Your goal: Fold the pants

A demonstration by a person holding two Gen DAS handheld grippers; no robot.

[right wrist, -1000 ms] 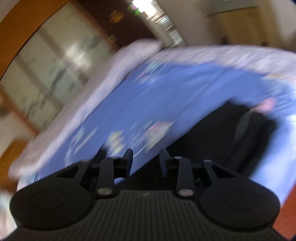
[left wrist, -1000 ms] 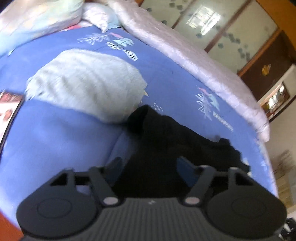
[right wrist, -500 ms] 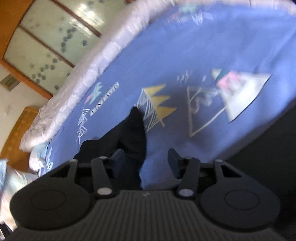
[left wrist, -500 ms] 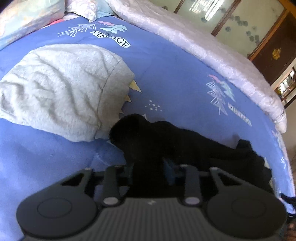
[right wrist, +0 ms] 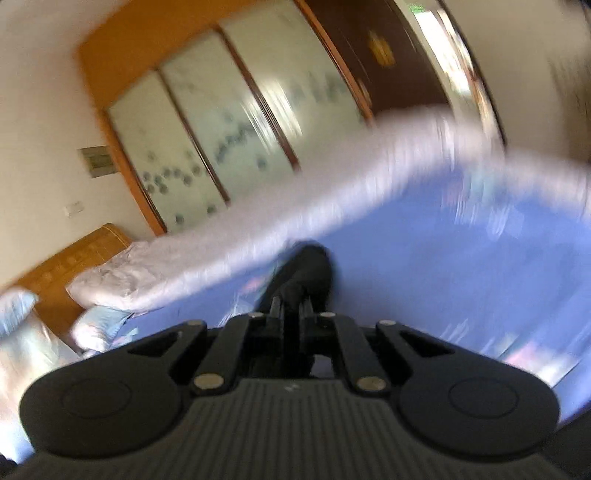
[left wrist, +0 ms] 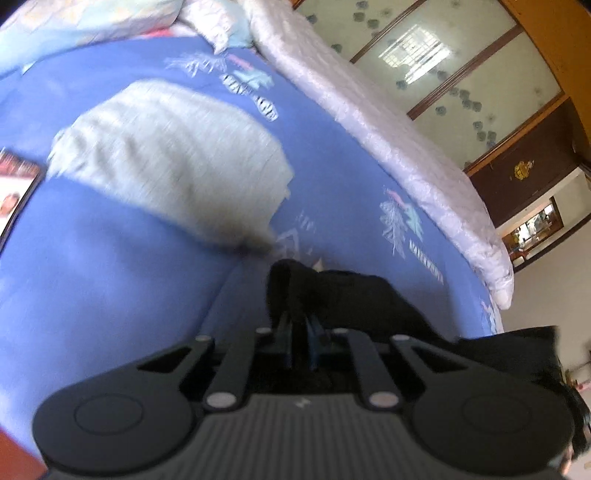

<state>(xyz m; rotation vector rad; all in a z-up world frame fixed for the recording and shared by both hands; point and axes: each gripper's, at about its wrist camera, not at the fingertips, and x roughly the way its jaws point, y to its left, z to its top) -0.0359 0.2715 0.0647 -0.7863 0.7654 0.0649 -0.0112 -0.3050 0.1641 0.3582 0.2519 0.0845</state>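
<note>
— Where are the pants?

— On my left wrist camera the black pants (left wrist: 354, 295) lie bunched on the blue bedspread (left wrist: 110, 277), and a fold of them rises into my left gripper (left wrist: 298, 325). The jaws are pinched together on that cloth.

— And your right side?

— Blurred, but my right gripper (right wrist: 291, 306) has its jaws drawn close too, with a dark bunch of the pants (right wrist: 306, 269) clamped between them and sticking out past the tips, above the blue bedspread (right wrist: 443, 277).

— Anything nearby?

— A grey garment (left wrist: 173, 158) lies on the bedspread beyond the pants, near them; I cannot tell if they touch. A white quilt (left wrist: 388, 122) runs along the far edge, with pillows (left wrist: 92, 18) at the head.
</note>
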